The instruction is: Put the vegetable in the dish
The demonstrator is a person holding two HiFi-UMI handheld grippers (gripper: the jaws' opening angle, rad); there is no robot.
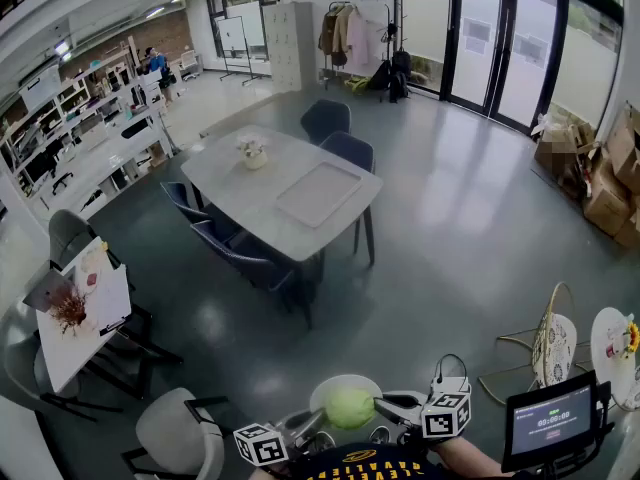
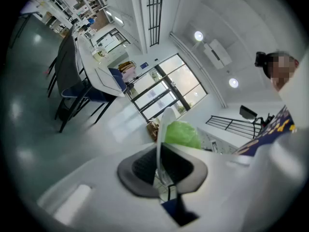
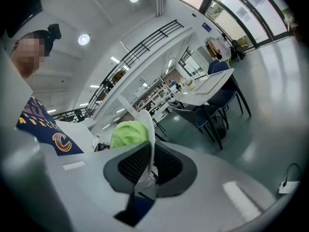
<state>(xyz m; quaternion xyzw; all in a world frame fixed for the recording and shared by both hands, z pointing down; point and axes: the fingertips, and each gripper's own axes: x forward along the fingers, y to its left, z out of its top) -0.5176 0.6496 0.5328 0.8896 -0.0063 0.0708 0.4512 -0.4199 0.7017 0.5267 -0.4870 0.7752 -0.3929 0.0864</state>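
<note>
A white dish (image 1: 335, 387) is held up in the air close to the person's chest, with a pale green leafy vegetable (image 1: 350, 408) lying in it. My left gripper (image 1: 316, 421) is shut on the dish's left rim and my right gripper (image 1: 387, 405) is shut on its right rim. In the left gripper view the thin rim of the dish (image 2: 162, 129) stands edge-on between the dark pads (image 2: 141, 167), with the vegetable (image 2: 182, 134) just beyond. The right gripper view shows the same: the dish's rim (image 3: 150, 129) is clamped between the pads (image 3: 133, 164), and the vegetable (image 3: 127, 133) lies to the left.
A grey dining table (image 1: 282, 190) with dark blue chairs stands in the middle of the room. A white chair (image 1: 180, 434) is near my left side, and a small table (image 1: 85, 313) is further left. A tablet (image 1: 552, 420) and a wire chair (image 1: 553, 348) are at the right.
</note>
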